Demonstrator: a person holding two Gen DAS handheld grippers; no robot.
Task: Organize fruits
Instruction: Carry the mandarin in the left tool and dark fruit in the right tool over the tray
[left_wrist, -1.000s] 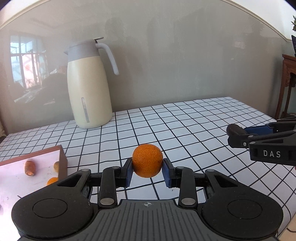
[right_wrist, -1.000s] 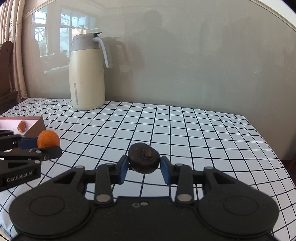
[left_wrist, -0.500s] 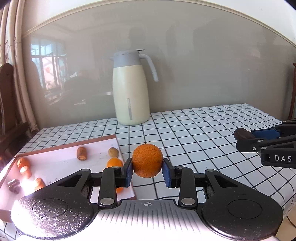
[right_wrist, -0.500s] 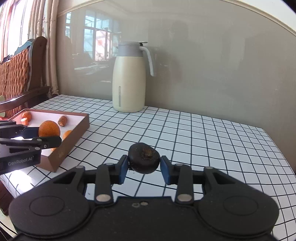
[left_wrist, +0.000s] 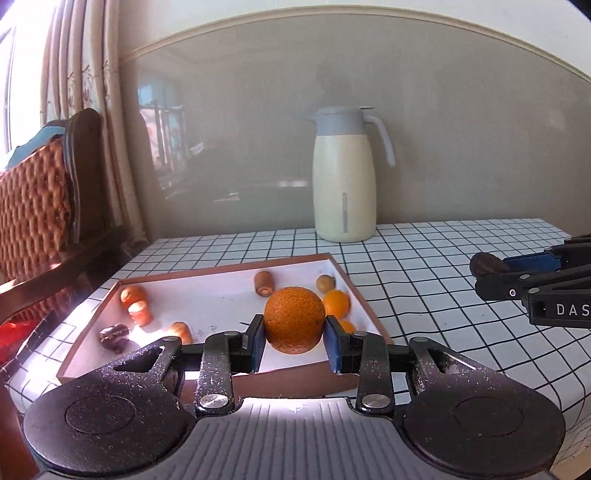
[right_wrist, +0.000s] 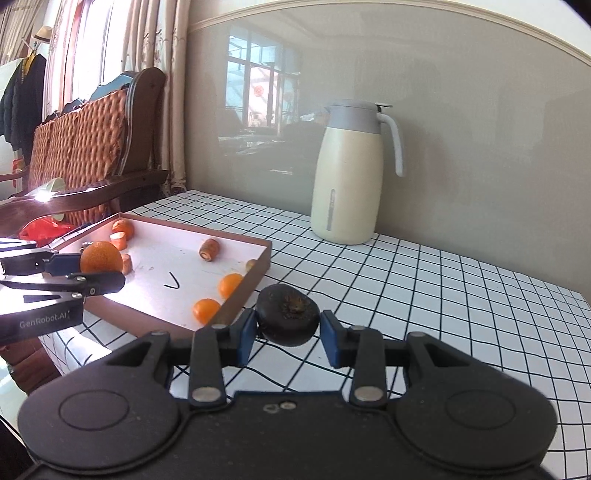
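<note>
My left gripper (left_wrist: 294, 341) is shut on an orange (left_wrist: 294, 319), held above the near side of a shallow brown tray (left_wrist: 218, 382) with a white floor. My right gripper (right_wrist: 288, 338) is shut on a dark round fruit (right_wrist: 288, 319), over the checked tablecloth just right of the tray (right_wrist: 258, 271). Several small fruits lie in the tray: small oranges (right_wrist: 207, 309), brown oblong ones (left_wrist: 264, 283) and a dark one (left_wrist: 113, 335). In the right wrist view the left gripper (right_wrist: 99, 271) and its orange (right_wrist: 101, 257) show at the left edge. The right gripper with its dark fruit (left_wrist: 484, 264) appears at the right of the left wrist view.
A cream jug (left_wrist: 345, 177) with a grey lid and handle stands at the back of the table against the wall. A wooden chair (right_wrist: 88, 147) with a woven cushion stands left of the table. The checked tablecloth (right_wrist: 424, 288) spreads right of the tray.
Both grippers have swung left with their fruit still held. The tray has come into full view, and the left gripper now hangs over it. The jug has shifted to the right in both views.
</note>
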